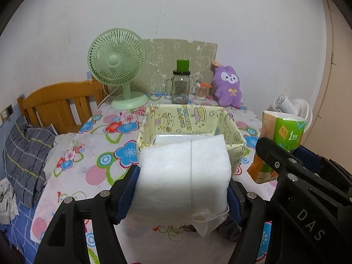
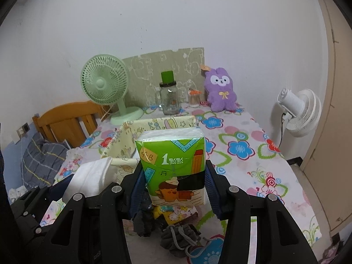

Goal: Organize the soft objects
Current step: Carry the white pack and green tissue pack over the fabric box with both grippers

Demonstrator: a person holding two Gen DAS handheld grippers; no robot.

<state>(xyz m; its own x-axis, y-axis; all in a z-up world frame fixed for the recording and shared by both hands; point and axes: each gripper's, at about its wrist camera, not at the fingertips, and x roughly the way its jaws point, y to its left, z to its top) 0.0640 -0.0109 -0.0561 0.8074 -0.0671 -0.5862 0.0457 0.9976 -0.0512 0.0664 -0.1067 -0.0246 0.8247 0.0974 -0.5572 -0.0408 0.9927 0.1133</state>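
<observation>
We have both loads lifted for the drop: our left gripper [image 1: 183, 189] clamps a white tissue pack [image 1: 183, 171], our right gripper [image 2: 175, 182] a green tissue pack [image 2: 172, 165]. Both hang just short of the yellow fabric bin [image 1: 235, 145] on the floral table [image 1: 92, 154]. Next we should carry each over the rim before letting go.

We face a plain white wall [image 2: 176, 17], evenly lit and slightly scuffed. Below it stretches a tabletop under a white cloth printed with blue and red flowers [image 2: 242, 154]. To the left stands an orange-brown wooden slatted headboard [image 1: 57, 105], with a grey plaid pillow [image 1: 24, 154] just beside it on blue checked bedding [image 1: 19, 226]. At the right edge we see a beige cabinet door [image 2: 334, 132].
</observation>
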